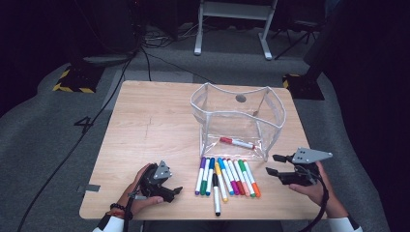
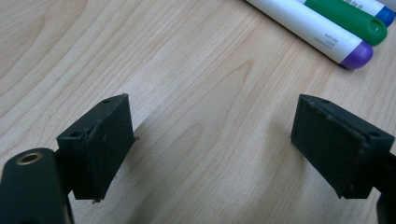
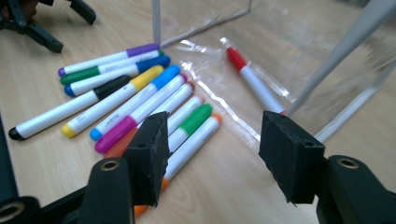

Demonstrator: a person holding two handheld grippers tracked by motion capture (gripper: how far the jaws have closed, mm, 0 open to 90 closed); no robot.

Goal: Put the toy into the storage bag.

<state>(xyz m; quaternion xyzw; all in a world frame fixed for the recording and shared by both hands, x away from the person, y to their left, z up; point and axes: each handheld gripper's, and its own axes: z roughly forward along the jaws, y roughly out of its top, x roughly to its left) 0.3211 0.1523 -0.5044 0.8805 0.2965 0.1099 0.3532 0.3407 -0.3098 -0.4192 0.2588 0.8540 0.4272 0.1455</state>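
Down at the bottom edge of the high view, two forearms in white cuffs come in, each hand wrapped around a tool. The left gripper (image 1: pixel 170 191) sits low at the lower left of the wooden table (image 1: pixel 145 130), its hand resting on the board and its jaws pointing right toward the pens; in the left gripper view the two black pads stand apart over bare wood with nothing between them. The right gripper (image 1: pixel 273 165) sits at the lower right, held above the table edge with its grey plate on top and its jaws pointing left; they stand apart and empty, as the right gripper view shows. Between the two tools, in the lower middle of the high view, lies a row of markers (image 1: pixel 225 176) side by side on the wood: I count about ten, with caps in purple, green, blue, yellow, black, magenta and orange, though the ones packed tightly at the right of the row are hard to separate. The black-capped one lies nearer the bottom edge than the rest. Just beyond the row stands one clear plastic pouch (image 1: pixel 237 118), open at the top, and inside it on the floor lies one red-capped marker (image 1: pixel 236 142). Farther up, the frame goes dark, and the cables and stands on the floor are hard to make out.
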